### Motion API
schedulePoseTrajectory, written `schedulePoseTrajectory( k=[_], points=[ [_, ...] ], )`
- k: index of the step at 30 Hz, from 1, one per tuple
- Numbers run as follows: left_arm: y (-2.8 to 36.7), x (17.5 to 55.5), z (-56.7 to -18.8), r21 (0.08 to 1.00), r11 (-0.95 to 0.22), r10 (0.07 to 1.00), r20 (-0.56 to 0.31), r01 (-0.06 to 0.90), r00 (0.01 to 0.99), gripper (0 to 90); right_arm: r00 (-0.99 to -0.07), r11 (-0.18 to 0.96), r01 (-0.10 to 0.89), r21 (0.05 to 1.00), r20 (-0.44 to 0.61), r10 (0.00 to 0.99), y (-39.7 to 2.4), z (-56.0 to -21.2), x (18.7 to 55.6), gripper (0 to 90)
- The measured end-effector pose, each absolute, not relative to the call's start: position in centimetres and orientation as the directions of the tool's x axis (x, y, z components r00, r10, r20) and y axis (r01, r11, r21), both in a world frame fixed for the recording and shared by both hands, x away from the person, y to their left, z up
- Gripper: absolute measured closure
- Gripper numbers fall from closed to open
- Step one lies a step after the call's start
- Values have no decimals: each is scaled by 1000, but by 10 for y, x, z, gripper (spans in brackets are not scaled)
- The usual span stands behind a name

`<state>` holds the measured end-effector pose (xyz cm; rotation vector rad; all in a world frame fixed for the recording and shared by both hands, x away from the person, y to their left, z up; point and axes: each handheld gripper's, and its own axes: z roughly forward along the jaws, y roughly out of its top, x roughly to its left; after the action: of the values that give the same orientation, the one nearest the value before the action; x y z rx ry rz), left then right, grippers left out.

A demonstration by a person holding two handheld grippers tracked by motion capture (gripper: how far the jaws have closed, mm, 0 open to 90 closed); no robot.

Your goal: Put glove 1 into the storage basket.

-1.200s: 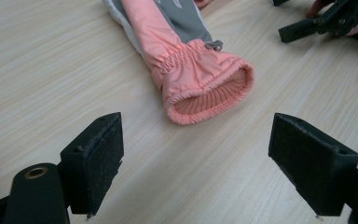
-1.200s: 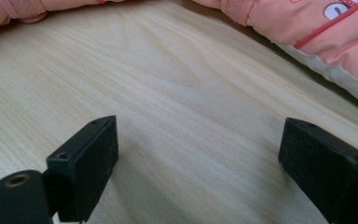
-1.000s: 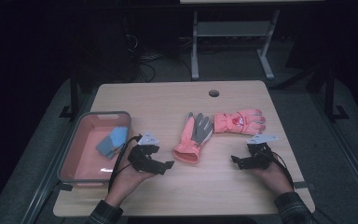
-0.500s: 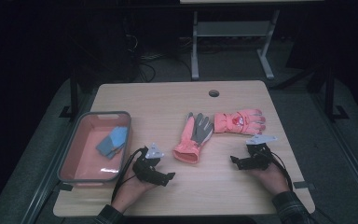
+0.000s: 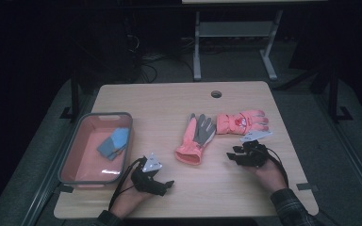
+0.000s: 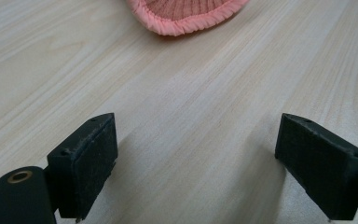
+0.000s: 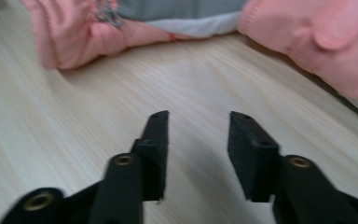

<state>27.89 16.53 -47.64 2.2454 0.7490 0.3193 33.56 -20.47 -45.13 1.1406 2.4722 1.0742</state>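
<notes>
The table (image 5: 169, 101) carries a tray (image 5: 78, 176) at its left edge. Two folded cloths (image 5: 113, 143) lie inside the tray, toward its right wall. Two gloves lie right of centre. The first glove (image 5: 195, 139) lies with its cuff toward the person. The second glove (image 5: 242, 122) lies crosswise to the right of the first glove's fingers, just beside them. A round hole (image 5: 216, 94) sits behind the gloves, near the far edge. A shelf frame (image 5: 235, 33) stands on the floor beyond the table.

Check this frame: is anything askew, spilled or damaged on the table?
Nothing stands out. Two pink gloves lie flat mid-table, fingers pointing different ways, and folded blue cloth sits inside the pink bin. No spill or damage shows.
</notes>
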Motion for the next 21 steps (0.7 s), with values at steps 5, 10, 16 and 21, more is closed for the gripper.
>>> schedulePoseTrajectory(
  k=[5, 10, 16, 21],
  points=[
    [165, 279, -476, 716, -563, 593, 0, 414, 805, 121, -707, 431, 561, 707, 139, 693, -189, -441, 341, 899],
    [165, 278, -476, 716, -564, 592, 1, 413, 806, 121, -745, 466, 535, 705, 134, 653, -168, -435, 345, 900],
    [165, 278, -476, 716, -564, 589, 0, 411, 808, 121, -774, 463, 516, 720, 161, 612, -145, -428, 354, 900],
    [166, 279, -476, 713, -573, 585, 10, 405, 811, 121, -797, 475, 492, 729, 158, 583, -125, -424, 362, 900]
  ],
)
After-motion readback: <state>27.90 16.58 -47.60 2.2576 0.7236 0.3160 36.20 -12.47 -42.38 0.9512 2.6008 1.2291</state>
